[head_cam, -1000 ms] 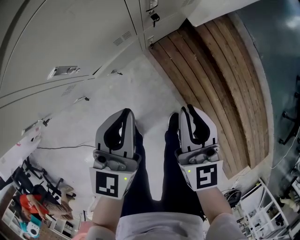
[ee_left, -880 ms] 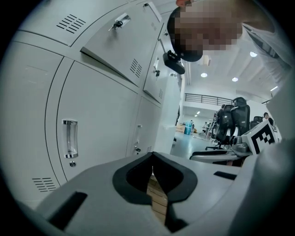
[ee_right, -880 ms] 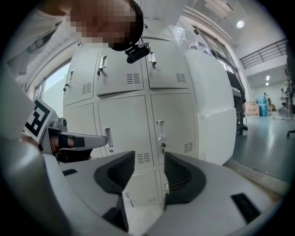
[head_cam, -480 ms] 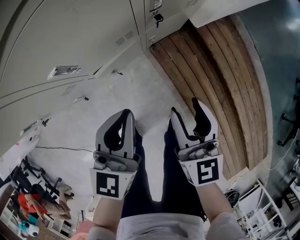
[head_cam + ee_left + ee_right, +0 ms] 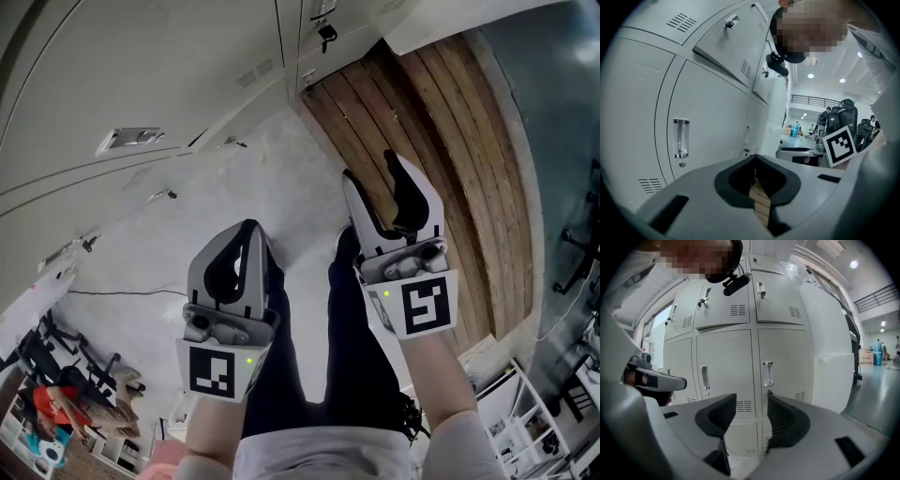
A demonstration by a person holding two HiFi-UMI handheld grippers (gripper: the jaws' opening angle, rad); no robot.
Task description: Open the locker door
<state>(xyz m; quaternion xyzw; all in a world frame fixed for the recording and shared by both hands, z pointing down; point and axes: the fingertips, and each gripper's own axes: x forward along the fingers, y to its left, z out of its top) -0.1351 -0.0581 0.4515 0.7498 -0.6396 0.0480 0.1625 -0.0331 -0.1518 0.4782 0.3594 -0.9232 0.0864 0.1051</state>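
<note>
A bank of grey lockers (image 5: 141, 75) fills the top left of the head view. In the right gripper view the locker doors (image 5: 726, 366) stand closed ahead, and two of them carry upright handles (image 5: 705, 377) (image 5: 768, 373). My right gripper (image 5: 373, 173) (image 5: 751, 399) is open; its jaws have just opened, and nothing is between them. It hangs in the air short of the lockers. My left gripper (image 5: 246, 234) (image 5: 754, 158) is shut on nothing, lower and to the left. Its view shows a closed door with a clear handle (image 5: 680, 138).
Wooden planks (image 5: 422, 122) run beside the lockers, next to a pale concrete floor (image 5: 234, 197). The person's dark trouser legs (image 5: 309, 375) are below the grippers. A thin cable (image 5: 122, 295) lies on the floor at left. A white rack (image 5: 534, 412) stands at bottom right.
My right gripper's jaws went from shut to wide open, and the gripper moved forward toward the lockers. The left gripper stayed where it was.
</note>
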